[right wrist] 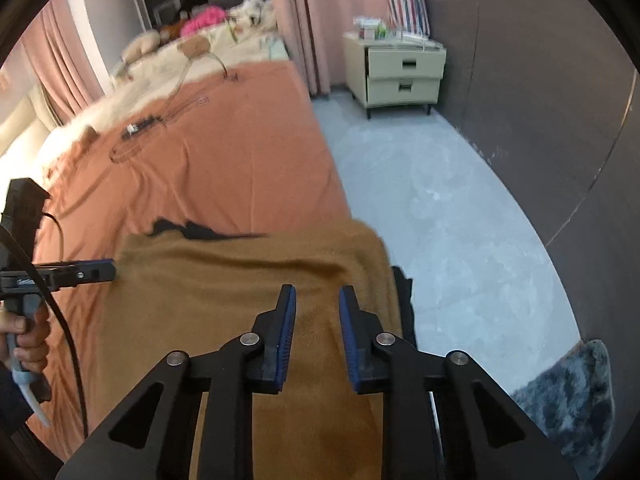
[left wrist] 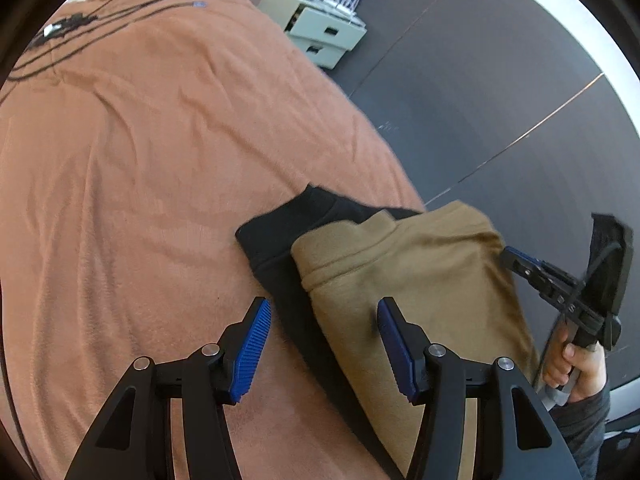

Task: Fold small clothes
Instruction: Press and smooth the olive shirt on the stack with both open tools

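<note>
the left gripper (left wrist: 320,344) hangs with its jaws spread and nothing between them, over the edge where the tan garment (left wrist: 408,280) overlaps the black garment (left wrist: 280,232). the right gripper (right wrist: 317,336) has its jaws narrowed but not touching, with no cloth pinched, just above the tan garment's near edge. both garments lie by the edge of the orange bedspread (left wrist: 140,180) near the grey floor (right wrist: 440,220), so a pinch may catch both layers or drag the pile off the bed.
</note>
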The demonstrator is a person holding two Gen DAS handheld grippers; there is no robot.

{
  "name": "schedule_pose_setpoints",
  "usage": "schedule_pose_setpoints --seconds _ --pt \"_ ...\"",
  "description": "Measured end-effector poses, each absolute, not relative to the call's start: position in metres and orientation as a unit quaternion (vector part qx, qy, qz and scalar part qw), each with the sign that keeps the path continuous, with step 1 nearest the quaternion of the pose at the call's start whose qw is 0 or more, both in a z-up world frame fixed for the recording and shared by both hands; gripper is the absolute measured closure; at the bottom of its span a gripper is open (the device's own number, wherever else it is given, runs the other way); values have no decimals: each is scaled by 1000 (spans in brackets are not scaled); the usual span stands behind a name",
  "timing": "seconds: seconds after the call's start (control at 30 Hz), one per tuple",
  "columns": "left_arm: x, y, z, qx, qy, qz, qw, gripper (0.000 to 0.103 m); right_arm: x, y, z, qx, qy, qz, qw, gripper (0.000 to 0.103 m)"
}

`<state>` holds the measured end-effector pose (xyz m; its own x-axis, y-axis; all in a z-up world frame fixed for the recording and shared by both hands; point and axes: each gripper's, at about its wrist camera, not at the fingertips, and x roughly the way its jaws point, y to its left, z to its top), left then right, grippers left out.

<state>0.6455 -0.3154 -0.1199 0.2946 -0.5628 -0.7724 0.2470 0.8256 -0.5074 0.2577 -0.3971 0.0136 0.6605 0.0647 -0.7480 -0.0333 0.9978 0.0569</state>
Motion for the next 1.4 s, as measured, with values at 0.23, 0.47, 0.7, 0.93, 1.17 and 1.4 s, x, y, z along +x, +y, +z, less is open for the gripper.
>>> schedule_pose_setpoints --seconds 0.23,0.47,0.7,0.93,1.17,1.4 --pt "643 -315 -136 -145 555 -248 781 44 288 -428 14 59 435 -12 899 96" --pt "626 -311 -128 -148 557 -250 778 41 236 -433 38 70 419 -8 905 91" --pt "590 -325 -124 -155 563 -276 763 35 172 -426 42 67 401 21 914 91" --pt "555 -350 -123 -131 570 -300 754 35 122 -443 20 76 407 14 910 91" --pt "521 -365 -124 -114 578 -317 743 35 96 -464 1 98 424 -39 900 97" --pt "491 -367 -123 -95 588 -323 735 35 72 -469 1 132 438 -101 884 99"
